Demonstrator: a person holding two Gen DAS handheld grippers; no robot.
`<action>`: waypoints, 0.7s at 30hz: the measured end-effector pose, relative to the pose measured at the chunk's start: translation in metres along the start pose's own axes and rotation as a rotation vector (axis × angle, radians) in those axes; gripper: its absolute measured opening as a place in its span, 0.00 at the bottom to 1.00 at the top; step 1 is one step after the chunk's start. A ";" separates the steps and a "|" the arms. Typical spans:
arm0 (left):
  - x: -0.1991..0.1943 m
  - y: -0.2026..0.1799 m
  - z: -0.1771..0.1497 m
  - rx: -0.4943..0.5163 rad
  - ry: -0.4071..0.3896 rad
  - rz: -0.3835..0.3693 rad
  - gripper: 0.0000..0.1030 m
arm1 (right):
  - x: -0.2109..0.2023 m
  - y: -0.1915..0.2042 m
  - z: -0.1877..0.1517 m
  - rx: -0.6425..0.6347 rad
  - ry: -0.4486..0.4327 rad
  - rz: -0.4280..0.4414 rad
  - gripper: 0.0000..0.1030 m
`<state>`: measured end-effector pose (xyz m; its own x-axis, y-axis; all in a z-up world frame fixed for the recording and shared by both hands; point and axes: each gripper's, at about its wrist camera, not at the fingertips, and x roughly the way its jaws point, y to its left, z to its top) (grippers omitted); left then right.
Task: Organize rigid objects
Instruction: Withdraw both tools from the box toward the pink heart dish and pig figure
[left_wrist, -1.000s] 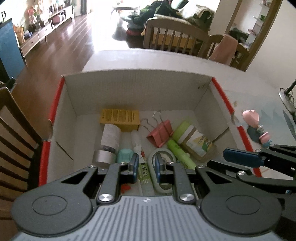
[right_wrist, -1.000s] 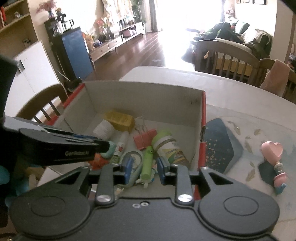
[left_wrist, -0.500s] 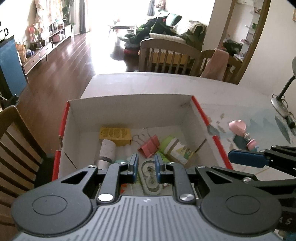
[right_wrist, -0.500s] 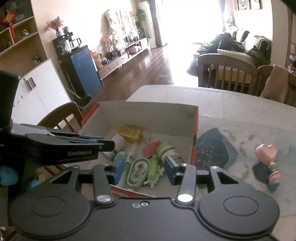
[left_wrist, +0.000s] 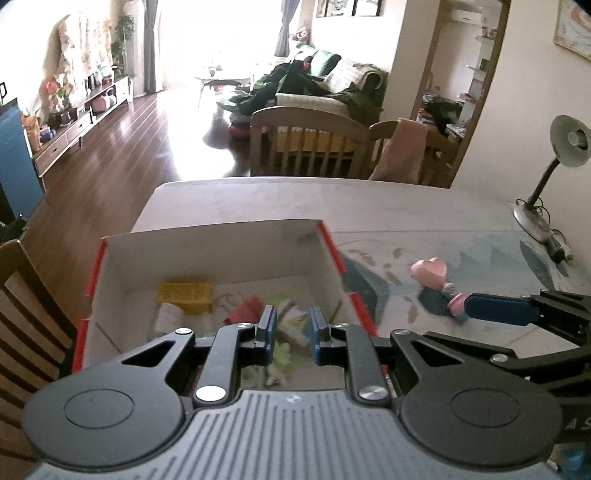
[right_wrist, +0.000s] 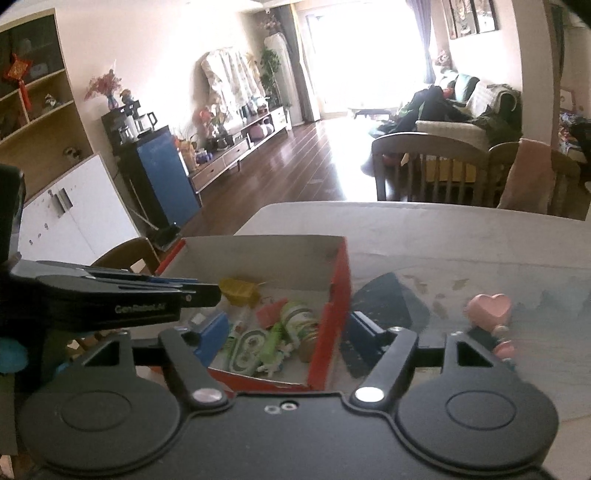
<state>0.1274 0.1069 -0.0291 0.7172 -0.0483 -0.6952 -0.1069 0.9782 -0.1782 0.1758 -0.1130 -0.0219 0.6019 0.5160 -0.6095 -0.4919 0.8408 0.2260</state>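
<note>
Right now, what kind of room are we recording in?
Most likely a lived-in home, an open dining and living area. The box sits on a dining table with wooden chairs, and beyond lie a sofa and a TV-style console.

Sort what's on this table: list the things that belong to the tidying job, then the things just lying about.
Job:
cardboard box
yellow box
pink clip
green-capped bottle
pink heart toy, not yet boxed
right gripper, empty, jaws opening

Lying about:
desk lamp
chairs
patterned table mat
</note>
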 end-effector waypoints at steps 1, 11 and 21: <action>0.001 -0.005 0.000 0.001 0.001 -0.003 0.17 | -0.003 -0.005 -0.001 0.000 -0.005 -0.004 0.74; 0.019 -0.055 -0.003 0.016 0.020 -0.034 0.17 | -0.029 -0.060 -0.018 0.019 -0.032 -0.055 0.84; 0.055 -0.111 -0.003 0.024 0.052 -0.068 0.25 | -0.037 -0.121 -0.039 0.016 -0.001 -0.133 0.83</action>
<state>0.1760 -0.0053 -0.0495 0.6857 -0.1247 -0.7172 -0.0421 0.9768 -0.2101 0.1886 -0.2406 -0.0566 0.6614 0.4002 -0.6344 -0.3980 0.9041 0.1554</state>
